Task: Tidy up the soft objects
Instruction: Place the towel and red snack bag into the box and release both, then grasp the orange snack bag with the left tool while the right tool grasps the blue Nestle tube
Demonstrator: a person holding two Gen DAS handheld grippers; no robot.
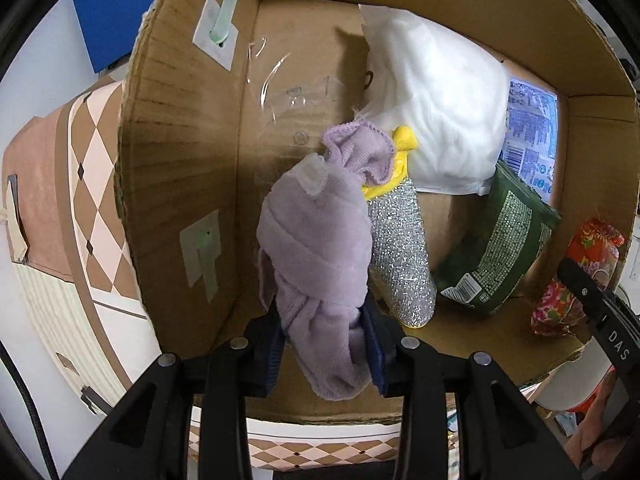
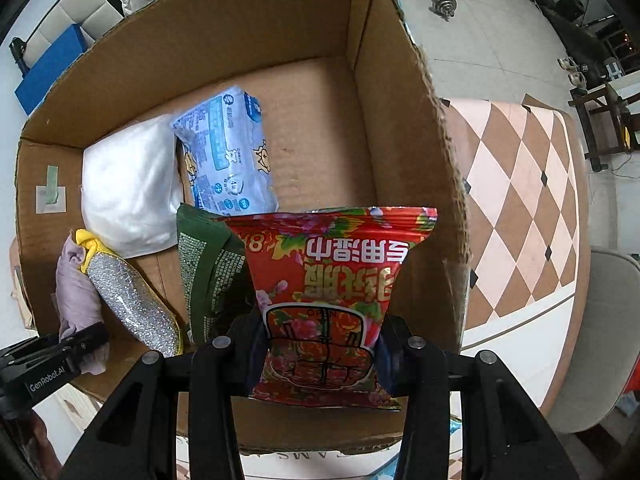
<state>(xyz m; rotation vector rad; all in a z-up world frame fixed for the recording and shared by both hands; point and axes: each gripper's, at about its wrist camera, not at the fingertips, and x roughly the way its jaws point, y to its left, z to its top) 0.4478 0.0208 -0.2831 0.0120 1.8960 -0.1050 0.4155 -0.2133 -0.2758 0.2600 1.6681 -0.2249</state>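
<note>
My left gripper (image 1: pixel 326 354) is shut on a rolled lilac cloth (image 1: pixel 320 248) and holds it inside the open cardboard box (image 1: pixel 180 160), near its left wall. The cloth also shows in the right wrist view (image 2: pixel 76 292). My right gripper (image 2: pixel 320 356) is shut on a red flowered wet-wipe pack (image 2: pixel 328 292) and holds it over the box's near right part. The pack shows in the left wrist view (image 1: pixel 576 276) at the right.
In the box lie a silver-and-yellow scrubber (image 2: pixel 132 300), a white soft bag (image 2: pixel 128 184), a blue-white wipe pack (image 2: pixel 228 152) and a green pack (image 2: pixel 208 276). The box stands on a checkered tablecloth (image 2: pixel 520 184). A grey chair (image 2: pixel 600 332) is at the right.
</note>
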